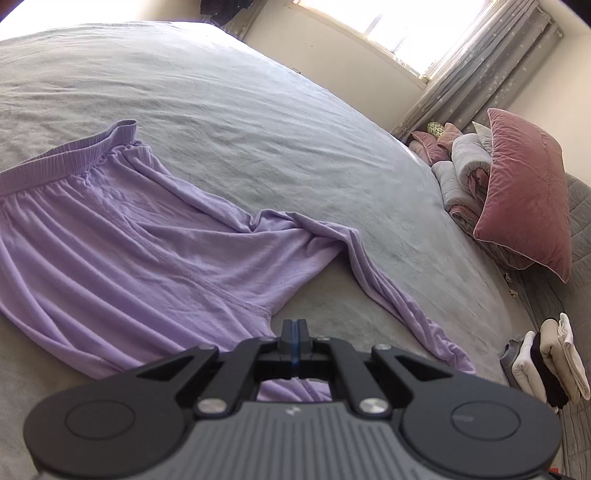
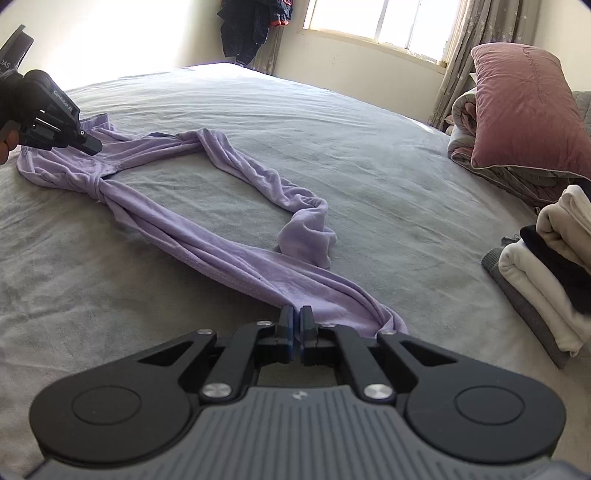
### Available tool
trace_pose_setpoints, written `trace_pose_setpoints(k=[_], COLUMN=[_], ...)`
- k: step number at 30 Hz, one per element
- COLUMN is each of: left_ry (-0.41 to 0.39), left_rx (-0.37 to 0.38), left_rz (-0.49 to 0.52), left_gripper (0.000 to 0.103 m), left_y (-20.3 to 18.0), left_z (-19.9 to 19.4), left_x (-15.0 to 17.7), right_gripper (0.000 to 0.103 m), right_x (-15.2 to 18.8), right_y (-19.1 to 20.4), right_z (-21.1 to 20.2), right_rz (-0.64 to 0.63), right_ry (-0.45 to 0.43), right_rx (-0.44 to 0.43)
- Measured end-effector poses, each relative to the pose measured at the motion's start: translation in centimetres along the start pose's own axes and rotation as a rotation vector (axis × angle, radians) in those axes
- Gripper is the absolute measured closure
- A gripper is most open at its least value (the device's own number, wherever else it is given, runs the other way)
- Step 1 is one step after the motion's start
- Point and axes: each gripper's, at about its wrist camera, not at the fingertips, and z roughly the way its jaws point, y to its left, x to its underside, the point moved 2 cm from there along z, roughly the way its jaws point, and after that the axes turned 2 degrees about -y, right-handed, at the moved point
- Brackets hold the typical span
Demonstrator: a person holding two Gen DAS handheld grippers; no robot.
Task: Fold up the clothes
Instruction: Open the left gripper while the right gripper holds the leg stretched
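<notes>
Lilac trousers (image 1: 129, 240) lie on the grey bed (image 1: 258, 110), their elastic waistband (image 1: 66, 158) at the far left. My left gripper (image 1: 294, 325) is shut at the crotch seam, with cloth running under its fingers. In the right wrist view the trousers (image 2: 221, 251) stretch twisted across the bed (image 2: 369, 166). The left gripper (image 2: 94, 147) sits on them at the far left. My right gripper (image 2: 298, 314) is shut on the bunched hem of the near leg. The other leg curls away and ends in a crumpled cuff (image 2: 306, 236).
A pink pillow (image 2: 524, 110) leans on a rolled duvet (image 1: 465, 166) at the right edge. A stack of folded clothes (image 2: 546, 266) sits at the near right. Dark clothes (image 2: 251, 26) hang by the window (image 2: 388, 22). A hand (image 2: 5, 144) holds the left gripper.
</notes>
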Motion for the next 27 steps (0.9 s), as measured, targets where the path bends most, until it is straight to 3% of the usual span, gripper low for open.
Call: trace_pose_setpoints(k=[4,7,9,11,17,27], left_ry=[0.034,0.052,0.066,0.083,0.093,0.127], left_rx=[0.047,0.052,0.049,0.037,0.047,0.051], left_rz=[0.007,0.032,0.048,0.061,0.061,0.165], left_gripper=[0.103,0.097,0.072,0.064,0.063,0.060], left_y=[0.0,-0.4,-0.6,-0.8,-1.2,-2.4], left_z=[-0.7,-0.8,-0.6,-0.2,-0.1,0.2], left_x=[0.0,0.1,0.1,0.2,0.8,2.2], right_gripper=[0.101,0.101,0.101,0.101,0.101,0.100], right_x=[-1.4,-2.5,-3.1,-3.5,-3.5,-0.8], right_y=[0.3,1.2,1.8,2.2,2.5,-0.8], right_z=[-3.0,-5.4,-6.8,-7.8,-7.8,-1.0], right_rz=[0.016,0.000,-0.018,-0.032,-0.043,0.131], right_ry=[-0.044,-0.076,-0.092,-0.097,-0.069,0.101], right_rx=[0.006,0.005,0.004,0.001,0.009,-0.003])
